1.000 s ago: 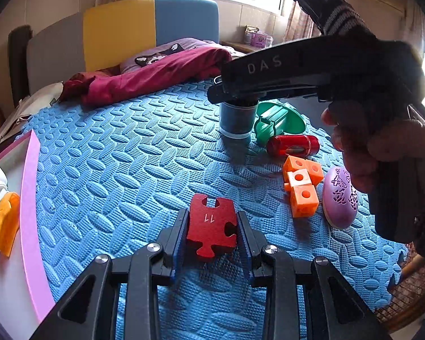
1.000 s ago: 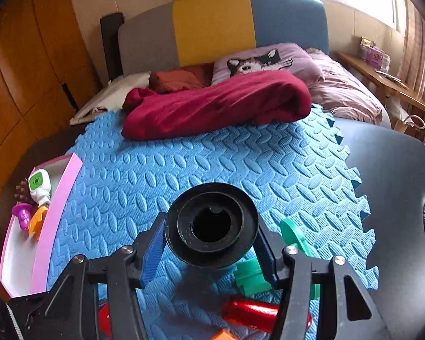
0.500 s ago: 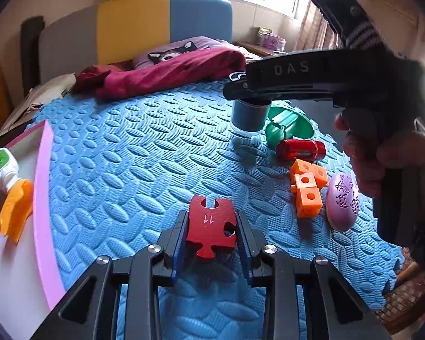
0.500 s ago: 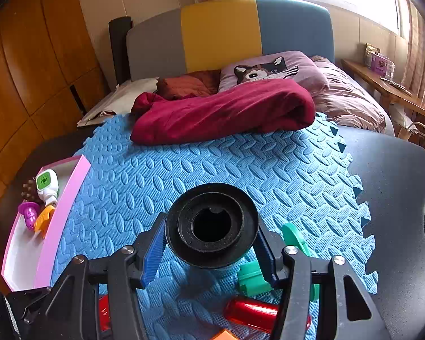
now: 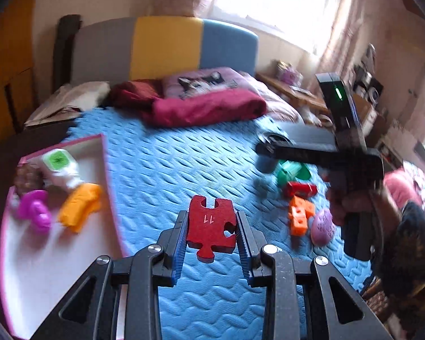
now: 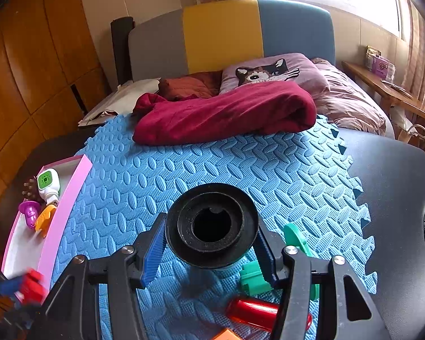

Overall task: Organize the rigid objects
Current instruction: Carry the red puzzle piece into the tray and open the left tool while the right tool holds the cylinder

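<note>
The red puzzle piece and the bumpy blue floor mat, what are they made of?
The red puzzle piece looks like painted wood, maybe stiff foam: thick flat edges, matte face, a printed 11. The blue mat looks like soft foam: embossed leaf bumps and jigsaw-toothed edges.

A blue foam mat covers the dark table. On the mat lie a crimson cloth, green toy, red cylinder, orange blocks and purple oval. A pink tray sits at its left edge.

Left gripper with black angular arms, silver screws, blue ribbed pads, right gripper matching, black handle at three o'clock, green light, dark patterned sleeve
</note>
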Available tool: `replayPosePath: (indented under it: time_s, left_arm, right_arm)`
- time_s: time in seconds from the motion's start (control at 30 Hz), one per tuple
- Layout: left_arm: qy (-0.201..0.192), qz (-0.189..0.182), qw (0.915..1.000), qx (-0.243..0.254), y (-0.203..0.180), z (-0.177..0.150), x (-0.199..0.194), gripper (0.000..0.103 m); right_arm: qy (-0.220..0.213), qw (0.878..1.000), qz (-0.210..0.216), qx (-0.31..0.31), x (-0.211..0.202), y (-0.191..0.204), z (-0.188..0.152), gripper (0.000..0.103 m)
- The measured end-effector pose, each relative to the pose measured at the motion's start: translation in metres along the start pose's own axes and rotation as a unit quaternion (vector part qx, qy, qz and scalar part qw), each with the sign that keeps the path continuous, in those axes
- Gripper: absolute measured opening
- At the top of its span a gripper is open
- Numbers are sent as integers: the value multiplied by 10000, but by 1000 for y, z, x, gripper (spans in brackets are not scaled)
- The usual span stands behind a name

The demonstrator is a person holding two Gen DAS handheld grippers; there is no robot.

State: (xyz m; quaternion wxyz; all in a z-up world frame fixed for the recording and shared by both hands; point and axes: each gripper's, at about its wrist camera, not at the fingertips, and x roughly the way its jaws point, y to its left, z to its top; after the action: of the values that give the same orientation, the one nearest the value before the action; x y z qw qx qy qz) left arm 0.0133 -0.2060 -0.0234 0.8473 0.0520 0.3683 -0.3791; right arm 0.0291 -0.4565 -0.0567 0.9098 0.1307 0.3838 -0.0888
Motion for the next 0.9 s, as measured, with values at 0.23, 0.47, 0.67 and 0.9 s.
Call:
replayPosePath:
  time_s: [0.23, 0.47, 0.67, 0.9]
  left_arm:
    - [55, 434, 9939, -1012, 74, -1, -24, 33]
    - [404, 574, 9871, -1441, 102, -19, -9, 33]
    - [582, 530, 9859, -1477, 106, -17, 8, 33]
    - [790, 645, 9817, -1608, 119, -10, 36, 33]
  right_arm:
    - [-33, 10000, 10, -20, -3, 2, 1, 58]
    - [-47, 10000, 10, -49, -4, 3, 1, 58]
    - [-39, 10000, -2, -60, -3, 3, 1, 58]
    - [-44, 9999, 0, -95, -3, 3, 1, 58]
